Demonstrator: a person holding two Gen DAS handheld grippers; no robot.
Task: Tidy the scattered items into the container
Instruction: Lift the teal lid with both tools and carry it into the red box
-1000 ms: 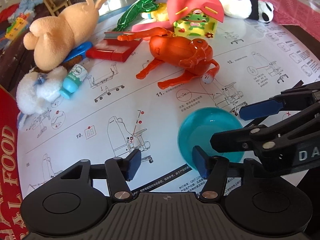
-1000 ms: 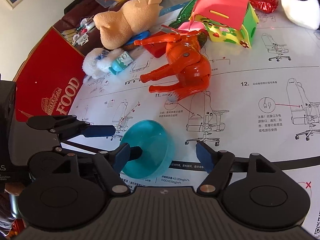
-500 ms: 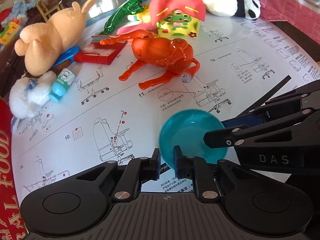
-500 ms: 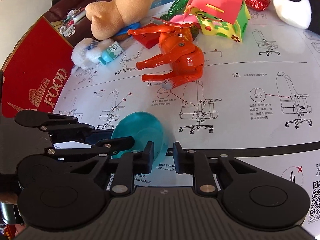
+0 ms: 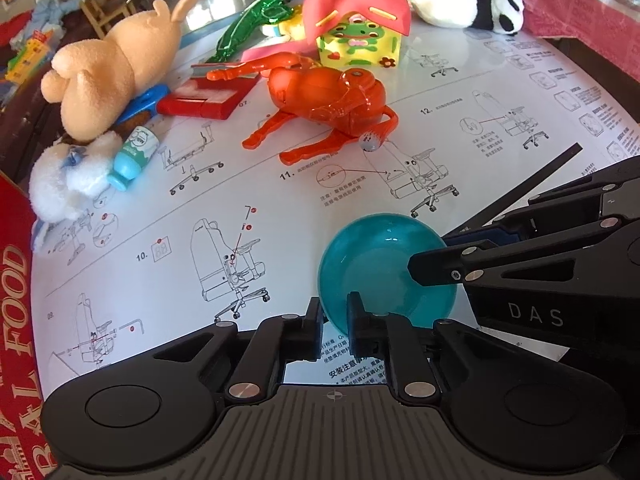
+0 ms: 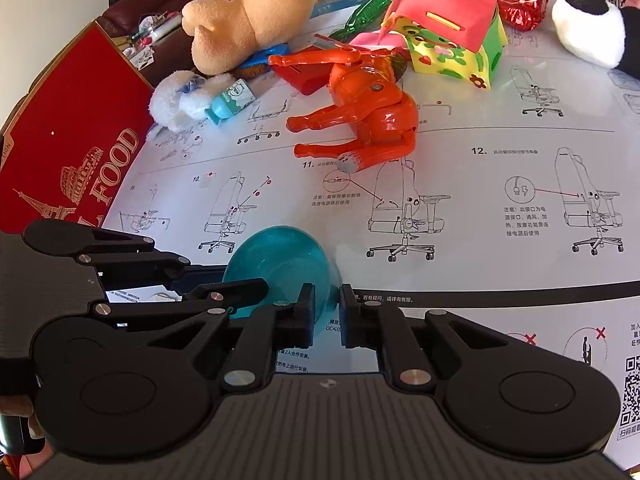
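1. The teal bowl (image 5: 380, 268) sits on the white instruction sheet (image 5: 460, 80), close to its near edge.
2. The left gripper (image 5: 335, 320) is clamped on the bowl's near rim.
3. The right gripper (image 6: 326, 312) has the rim's opposite side between its fingers — jaws closing on it.
4. Farther back: an orange toy horse (image 5: 324, 104), a tan plush (image 5: 108, 72) — and a red box (image 6: 68, 140) at the left.

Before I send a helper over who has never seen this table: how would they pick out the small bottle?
Find the big tan plush lying at the far left of the white instruction sheet. Just below it sits a fluffy white plush, and the bottle lies on its side against that. It is the only hard, light-blue thing there, with a cartoon label.
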